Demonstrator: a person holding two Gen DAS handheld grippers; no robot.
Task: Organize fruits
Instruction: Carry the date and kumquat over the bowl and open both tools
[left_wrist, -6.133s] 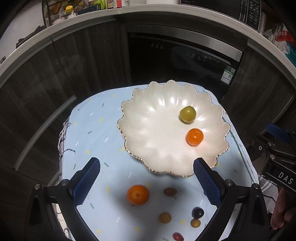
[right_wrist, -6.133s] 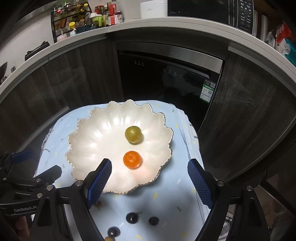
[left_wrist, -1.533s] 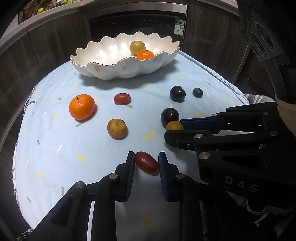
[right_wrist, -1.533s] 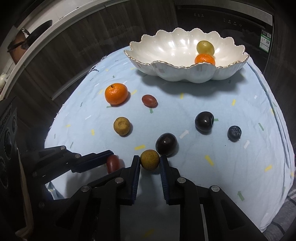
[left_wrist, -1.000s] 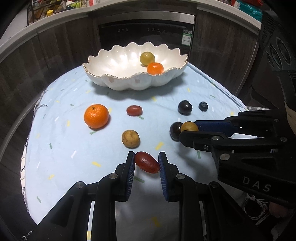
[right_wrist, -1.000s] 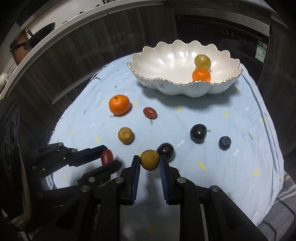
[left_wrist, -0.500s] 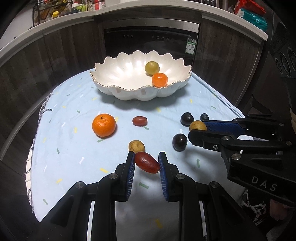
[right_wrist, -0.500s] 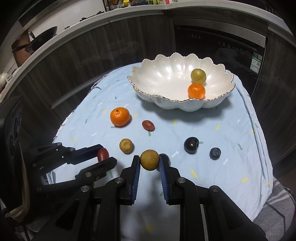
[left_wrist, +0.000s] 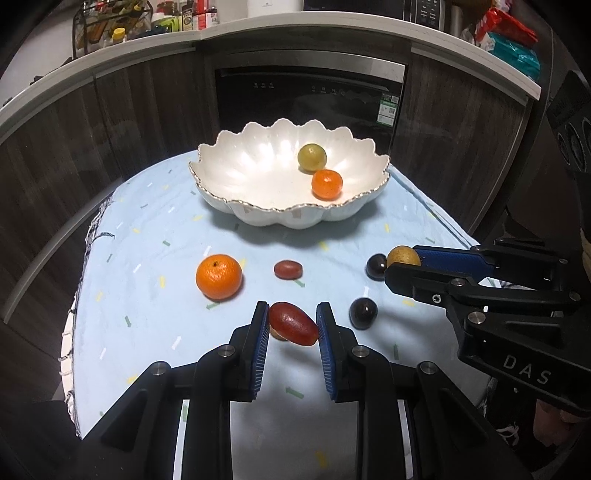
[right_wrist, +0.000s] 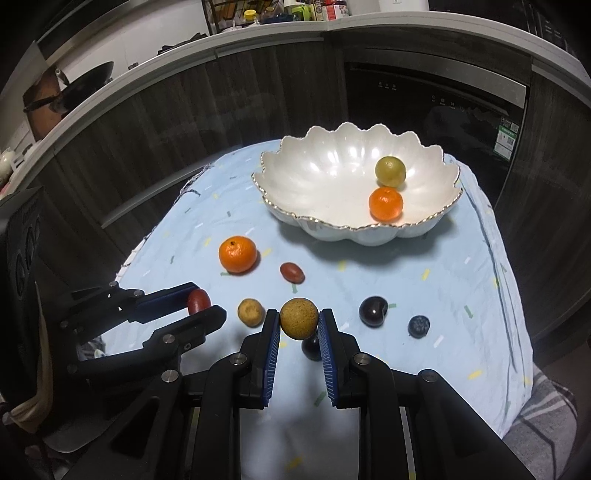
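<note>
My left gripper (left_wrist: 291, 323) is shut on a red oval fruit (left_wrist: 293, 323), held above the blue cloth. My right gripper (right_wrist: 298, 319) is shut on a round tan fruit (right_wrist: 299, 318); in the left wrist view that tan fruit (left_wrist: 403, 256) shows at the right, in the right gripper (left_wrist: 406, 264). The white scalloped bowl (left_wrist: 258, 206) sits at the far side and holds a yellow-green fruit (left_wrist: 312, 157) and a small orange (left_wrist: 327, 184). A mandarin (left_wrist: 219, 276), a red-brown fruit (left_wrist: 288, 269) and two dark plums (left_wrist: 363, 313) (left_wrist: 376, 265) lie on the cloth.
Another tan fruit (right_wrist: 250, 312) and a blueberry (right_wrist: 419, 326) lie on the cloth (right_wrist: 369, 280). Dark cabinets and a built-in appliance (left_wrist: 310, 96) stand behind the small round table. The cloth drops off at the left and right edges.
Both grippers have risen off the cloth with their fruits still held. The bowl and the loose fruits now sit lower and farther in both views.
</note>
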